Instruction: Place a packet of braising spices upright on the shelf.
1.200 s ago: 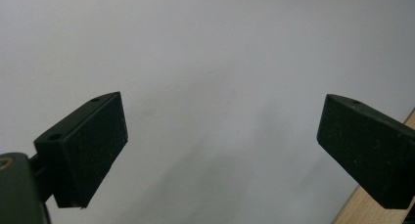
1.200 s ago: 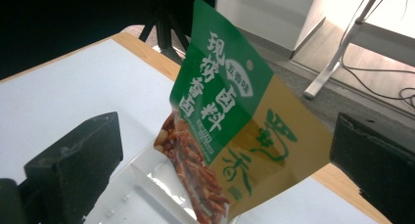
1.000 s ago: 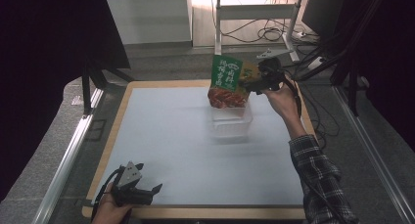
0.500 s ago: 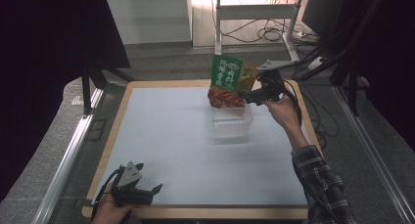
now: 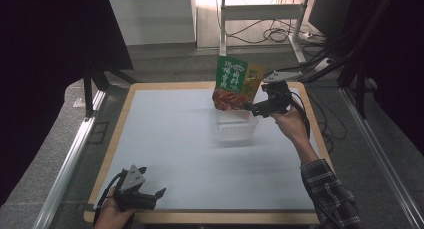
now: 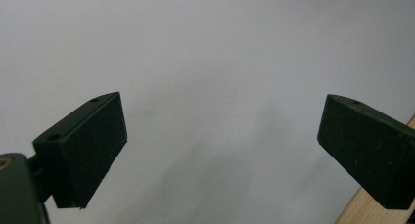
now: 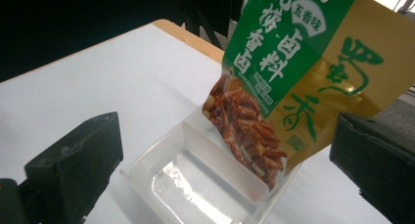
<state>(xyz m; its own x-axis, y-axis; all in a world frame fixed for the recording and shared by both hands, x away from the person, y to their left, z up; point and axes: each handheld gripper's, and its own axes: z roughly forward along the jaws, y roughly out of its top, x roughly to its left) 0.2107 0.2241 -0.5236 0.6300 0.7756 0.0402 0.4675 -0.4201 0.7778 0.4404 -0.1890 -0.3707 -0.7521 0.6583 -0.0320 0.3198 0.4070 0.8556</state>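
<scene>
White matting covers the wood-edged table [image 5: 165, 139], where a green-and-gold snack packet [image 5: 235, 84] stands upright in the far end of a clear plastic container [image 5: 235, 126] near the far edge. Just beside them, the right claw [image 5: 256, 108] hangs with jaws spread wide, gripping nothing. At the near left corner, the left claw [image 5: 159, 194] rests wide open, well apart.

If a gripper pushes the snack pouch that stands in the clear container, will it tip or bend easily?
Probably it tips: the snack pouch stands tall, leaning in the far end of the low clear plastic container. Its glossy film looks thin, so it may flex and slip between jaws.
</scene>
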